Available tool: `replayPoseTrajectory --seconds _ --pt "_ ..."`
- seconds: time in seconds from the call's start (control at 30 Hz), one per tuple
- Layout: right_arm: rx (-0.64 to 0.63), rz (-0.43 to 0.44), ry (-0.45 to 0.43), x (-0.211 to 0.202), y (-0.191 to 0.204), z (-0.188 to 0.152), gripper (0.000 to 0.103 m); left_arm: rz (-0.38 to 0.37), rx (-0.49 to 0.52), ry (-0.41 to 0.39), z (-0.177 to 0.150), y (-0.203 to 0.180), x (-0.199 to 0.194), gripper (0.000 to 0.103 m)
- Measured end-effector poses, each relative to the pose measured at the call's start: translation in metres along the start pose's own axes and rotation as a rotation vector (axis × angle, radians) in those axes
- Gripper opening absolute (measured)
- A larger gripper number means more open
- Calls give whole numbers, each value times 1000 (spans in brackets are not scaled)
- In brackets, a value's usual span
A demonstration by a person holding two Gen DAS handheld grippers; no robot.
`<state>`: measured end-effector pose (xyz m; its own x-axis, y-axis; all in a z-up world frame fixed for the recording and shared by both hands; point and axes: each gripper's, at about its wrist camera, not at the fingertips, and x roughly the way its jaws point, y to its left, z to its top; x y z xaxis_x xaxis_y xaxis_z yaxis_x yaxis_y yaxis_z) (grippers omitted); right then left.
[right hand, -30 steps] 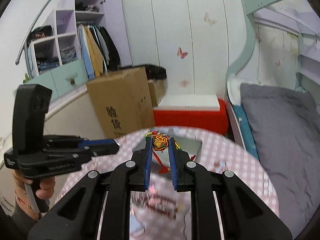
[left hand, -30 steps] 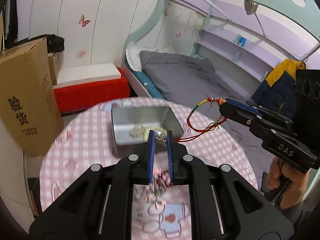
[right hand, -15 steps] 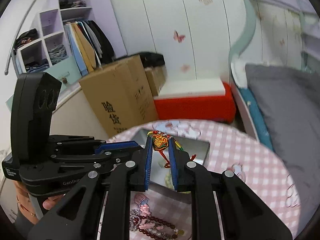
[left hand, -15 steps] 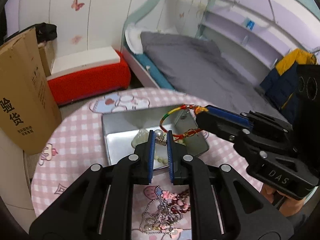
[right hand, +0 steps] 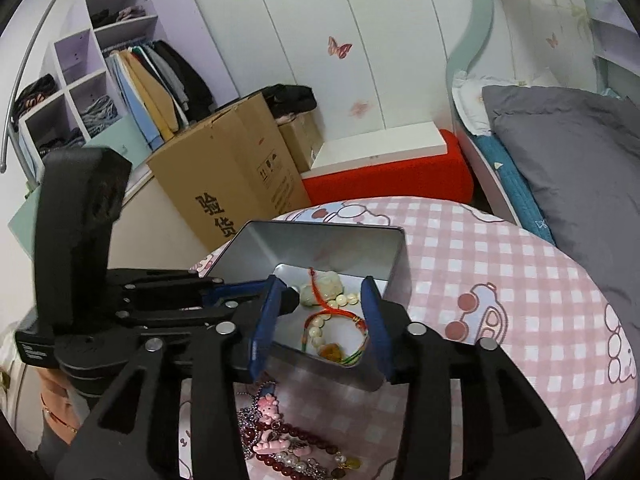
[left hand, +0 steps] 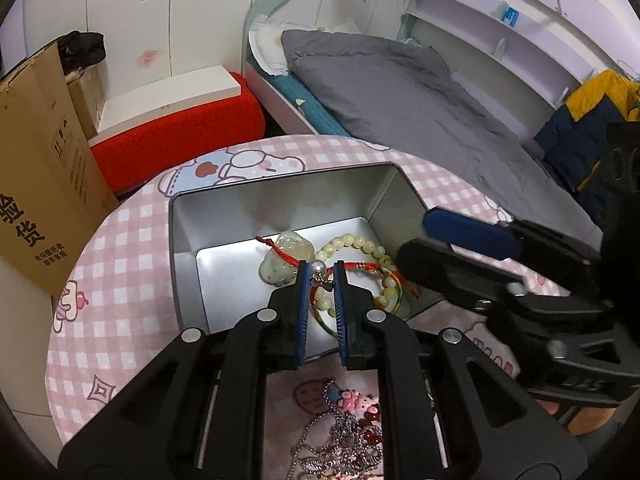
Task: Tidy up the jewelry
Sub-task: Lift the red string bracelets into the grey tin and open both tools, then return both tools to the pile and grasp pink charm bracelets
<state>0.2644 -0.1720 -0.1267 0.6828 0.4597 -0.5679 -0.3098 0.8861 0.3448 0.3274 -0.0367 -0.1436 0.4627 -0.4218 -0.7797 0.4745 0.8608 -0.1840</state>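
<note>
The red cord bracelet [right hand: 335,330], held above the tin [right hand: 320,240] a second ago, is now lying inside it; the right gripper [right hand: 320,326] is opening, released. A pearl charm [left hand: 319,267] is pinched by the clenched left gripper [left hand: 320,276] over the tin on the desk [right hand: 500,280].

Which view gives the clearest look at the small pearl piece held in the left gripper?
The left wrist view: the pearl piece sits centred and close between the left gripper, shut on it over the metal tin. In the right wrist view only a small pale bead shows at the left gripper's tip.
</note>
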Motion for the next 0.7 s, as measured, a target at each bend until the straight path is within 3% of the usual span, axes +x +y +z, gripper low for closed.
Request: replayPoseTrajectory --seconds 0.5,0.57,0.6,0.7 --pt "17 -25 -32 -20 -7 -2 44 4 -5 7 2 -7 -15 15" --pt "16 -27 -36 -25 -6 -3 44 7 0 -15 1 -10 -25 37" --pt "13 -29 -40 -29 -4 -3 44 15 -1 -38 -1 -11 -31 62" --pt "10 -29 -48 -39 1 -5 44 20 -1 -87 -7 -14 -51 64"
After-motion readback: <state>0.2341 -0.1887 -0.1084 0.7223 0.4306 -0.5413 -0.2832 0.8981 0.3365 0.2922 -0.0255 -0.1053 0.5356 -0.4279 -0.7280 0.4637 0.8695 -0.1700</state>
